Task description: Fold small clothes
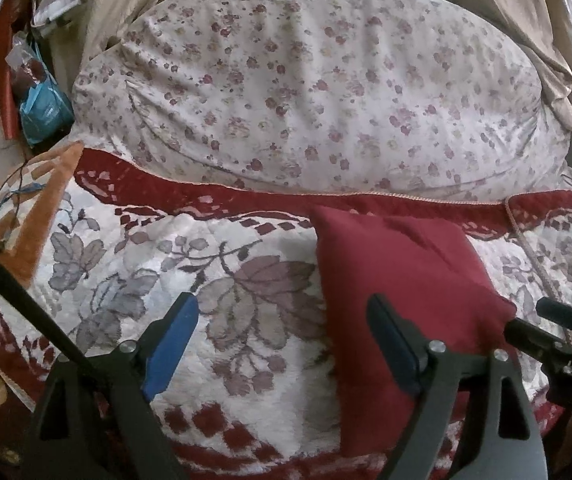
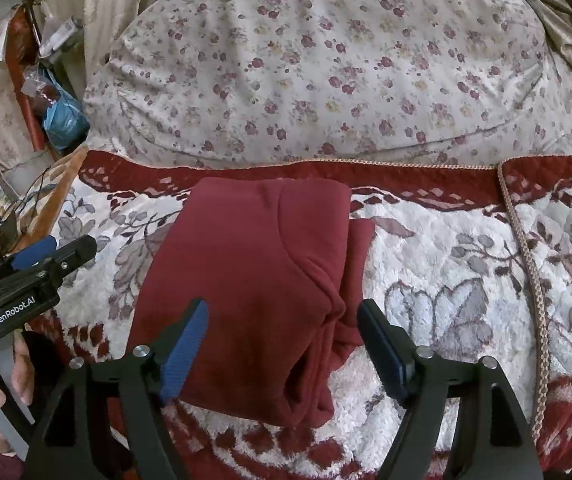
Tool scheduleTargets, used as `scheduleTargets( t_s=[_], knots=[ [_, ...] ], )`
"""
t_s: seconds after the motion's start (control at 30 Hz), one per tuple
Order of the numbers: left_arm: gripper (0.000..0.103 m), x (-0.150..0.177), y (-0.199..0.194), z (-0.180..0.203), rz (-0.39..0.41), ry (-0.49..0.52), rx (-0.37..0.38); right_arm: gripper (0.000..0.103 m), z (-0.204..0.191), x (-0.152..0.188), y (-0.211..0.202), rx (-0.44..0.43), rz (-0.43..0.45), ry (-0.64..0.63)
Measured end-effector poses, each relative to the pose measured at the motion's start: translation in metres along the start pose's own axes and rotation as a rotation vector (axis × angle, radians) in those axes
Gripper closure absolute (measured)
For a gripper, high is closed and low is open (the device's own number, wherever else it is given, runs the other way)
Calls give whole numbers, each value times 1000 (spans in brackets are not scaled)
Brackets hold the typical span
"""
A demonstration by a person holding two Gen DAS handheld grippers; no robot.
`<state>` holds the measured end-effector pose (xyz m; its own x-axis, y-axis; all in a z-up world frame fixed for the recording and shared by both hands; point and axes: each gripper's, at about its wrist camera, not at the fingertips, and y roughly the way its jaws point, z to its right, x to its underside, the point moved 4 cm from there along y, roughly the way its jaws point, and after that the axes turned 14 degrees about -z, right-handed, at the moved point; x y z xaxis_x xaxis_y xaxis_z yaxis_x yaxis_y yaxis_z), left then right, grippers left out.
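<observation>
A dark red garment (image 2: 246, 280) lies folded into a compact rectangle on the floral blanket (image 2: 446, 280); it also shows in the left wrist view (image 1: 398, 280). My right gripper (image 2: 282, 320) is open, jaws spread over the garment's near right edge, holding nothing. My left gripper (image 1: 284, 316) is open and empty, hovering over the blanket (image 1: 226, 280) just left of the garment; its right finger overlaps the garment's left edge. The left gripper also shows at the left of the right wrist view (image 2: 52, 252). The right gripper appears at the right edge of the left wrist view (image 1: 546, 324).
A large floral-covered cushion or duvet (image 2: 326, 60) rises behind the blanket. Cluttered shelves with a blue bag (image 1: 42, 108) stand at the far left. A braided cord (image 2: 526, 260) runs down the blanket at right. Curtains (image 1: 526, 20) hang at the back.
</observation>
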<state>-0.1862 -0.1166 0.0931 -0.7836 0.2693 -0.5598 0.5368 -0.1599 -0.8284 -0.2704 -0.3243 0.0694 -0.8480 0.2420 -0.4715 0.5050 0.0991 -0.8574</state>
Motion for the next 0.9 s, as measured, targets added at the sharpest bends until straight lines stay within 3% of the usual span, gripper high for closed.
scheduleTargets(
  t_s=[0.9],
  knots=[
    [18,2,0,3,-10,-8,-7,13,-5,-3,5,21,-9,7]
  ],
)
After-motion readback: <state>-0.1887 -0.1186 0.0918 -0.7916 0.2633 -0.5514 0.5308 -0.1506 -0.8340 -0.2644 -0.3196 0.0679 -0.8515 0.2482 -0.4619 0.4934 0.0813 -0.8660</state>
